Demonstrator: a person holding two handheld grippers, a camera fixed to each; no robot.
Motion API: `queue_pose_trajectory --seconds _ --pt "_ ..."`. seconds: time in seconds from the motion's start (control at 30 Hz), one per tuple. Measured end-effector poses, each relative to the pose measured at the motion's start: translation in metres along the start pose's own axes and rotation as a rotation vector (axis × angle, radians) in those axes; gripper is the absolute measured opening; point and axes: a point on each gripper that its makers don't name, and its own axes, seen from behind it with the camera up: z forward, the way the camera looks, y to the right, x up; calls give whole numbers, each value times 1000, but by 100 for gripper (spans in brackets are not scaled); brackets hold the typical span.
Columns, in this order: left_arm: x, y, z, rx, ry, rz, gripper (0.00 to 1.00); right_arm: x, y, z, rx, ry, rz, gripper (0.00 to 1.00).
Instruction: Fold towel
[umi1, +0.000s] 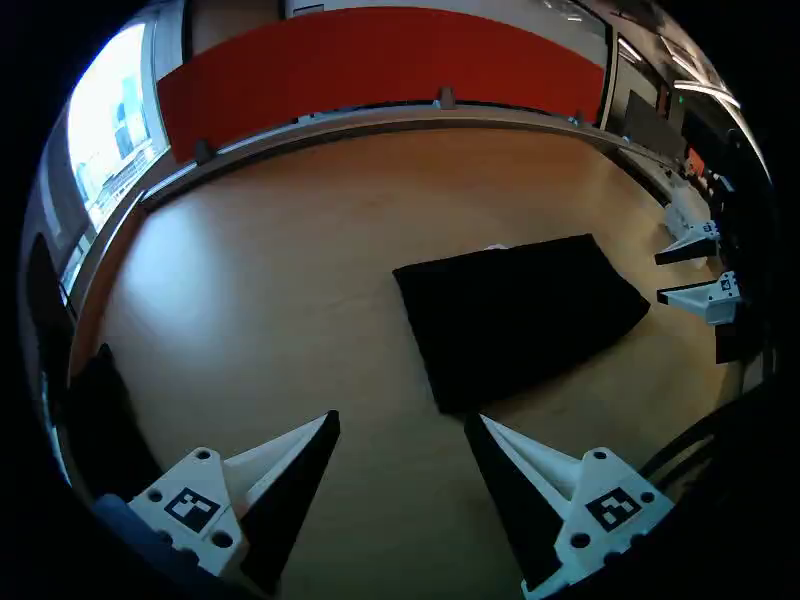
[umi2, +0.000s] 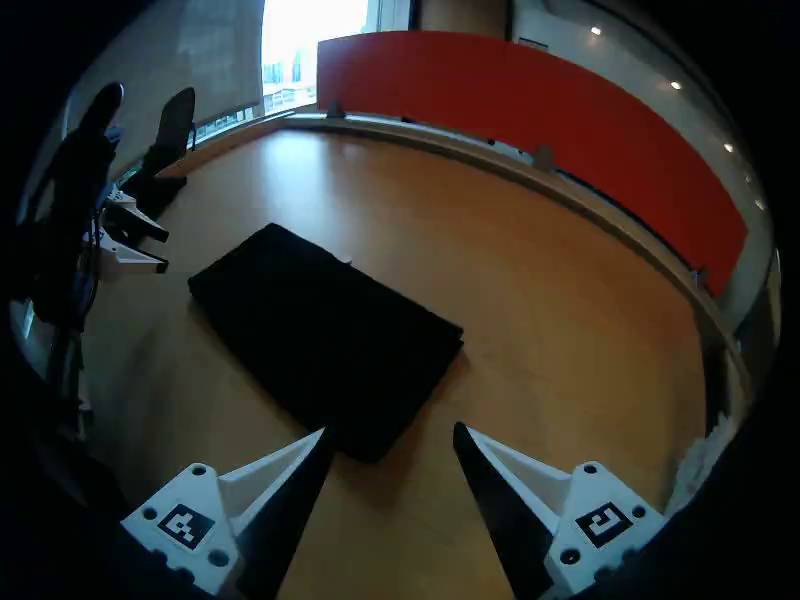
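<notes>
L claw (umi1: 402, 417) apart, R claw (umi2: 390, 430) apart, empty | towel (umi1: 520, 315) folded mid-frame on counter (umi1: 280, 300) | we hold clear: fold looks done

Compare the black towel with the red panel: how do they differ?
The towel is black; the panel is red. The towel lies flat on the table; the panel stands upright along its far edge. The panel is much longer than the towel. Both are plain, single-coloured.
</notes>
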Motion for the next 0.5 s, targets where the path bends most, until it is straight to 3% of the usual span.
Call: queue_pose_trajectory --seconds 0.5 --pt "-30 -8 -25 49 45 -106 93 -2 -7 7 59 -19 -66 89"
